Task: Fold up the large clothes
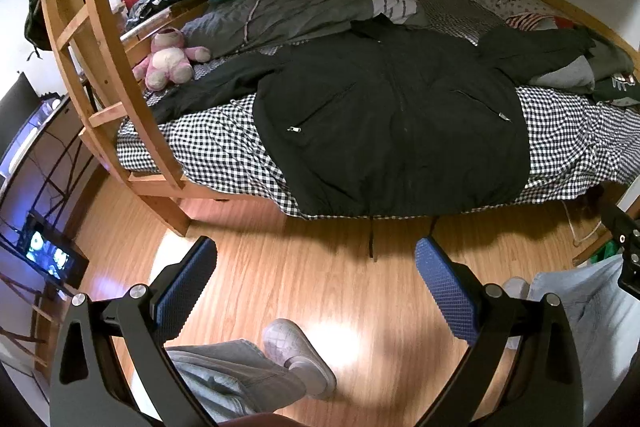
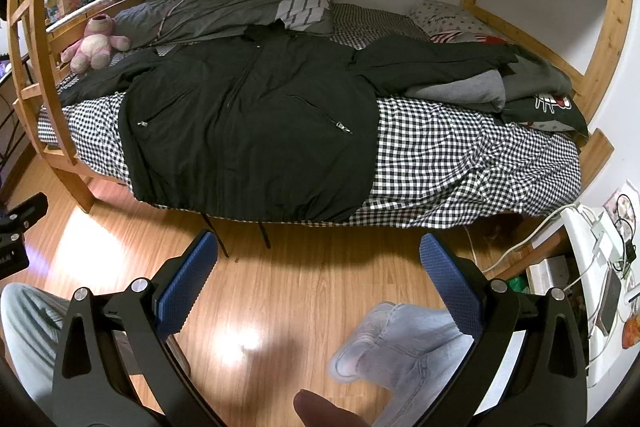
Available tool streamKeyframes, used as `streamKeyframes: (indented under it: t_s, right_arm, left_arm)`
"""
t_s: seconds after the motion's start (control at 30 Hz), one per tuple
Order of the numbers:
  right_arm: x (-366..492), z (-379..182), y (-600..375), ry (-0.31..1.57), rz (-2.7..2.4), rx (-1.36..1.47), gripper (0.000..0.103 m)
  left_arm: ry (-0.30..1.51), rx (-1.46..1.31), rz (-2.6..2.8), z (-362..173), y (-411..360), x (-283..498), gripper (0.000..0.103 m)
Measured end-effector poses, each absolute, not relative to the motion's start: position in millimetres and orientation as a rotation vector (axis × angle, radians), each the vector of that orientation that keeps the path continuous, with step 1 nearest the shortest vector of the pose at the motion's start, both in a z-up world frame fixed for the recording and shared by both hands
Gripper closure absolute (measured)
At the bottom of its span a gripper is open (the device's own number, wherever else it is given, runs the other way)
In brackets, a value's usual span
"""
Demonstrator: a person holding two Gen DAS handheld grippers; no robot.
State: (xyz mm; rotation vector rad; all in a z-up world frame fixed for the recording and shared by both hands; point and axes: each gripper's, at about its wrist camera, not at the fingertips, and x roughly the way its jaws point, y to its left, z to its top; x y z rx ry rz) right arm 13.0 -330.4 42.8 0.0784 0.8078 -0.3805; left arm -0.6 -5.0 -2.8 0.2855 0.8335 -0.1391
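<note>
A large black zip jacket (image 1: 392, 131) (image 2: 248, 131) lies spread front-up on the checked bed sheet (image 1: 208, 143) (image 2: 460, 163), sleeves stretched out to both sides, its hem hanging over the bed's near edge. My left gripper (image 1: 316, 267) hovers over the wooden floor a short way from the bed, open, with nothing between its blue pads (image 1: 188, 287). In the same way, my right gripper (image 2: 318, 263) is held open and empty above the floor, short of the hem. The other gripper's body shows at each view's edge.
A wooden bunk frame and ladder (image 1: 104, 75) stands at the left. A pink plush toy (image 1: 168, 61), a grey duvet (image 1: 304, 3) and piled clothes (image 2: 520, 83) share the bed. The person's legs and shoes (image 1: 296, 355) (image 2: 372, 343) stand on the floor. A white desk with cables (image 2: 600, 267) is at the right.
</note>
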Motion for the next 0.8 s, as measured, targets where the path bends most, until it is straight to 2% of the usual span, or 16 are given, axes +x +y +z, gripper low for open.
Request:
streamKeyframes:
  t_s: [0.8]
  right_arm:
    - [14.1, 40.0, -330.7, 0.813, -0.375, 0.079, 0.003]
  left_arm:
    - [0.833, 0.293, -0.139, -2.5, -3.0, 0.0, 0.005]
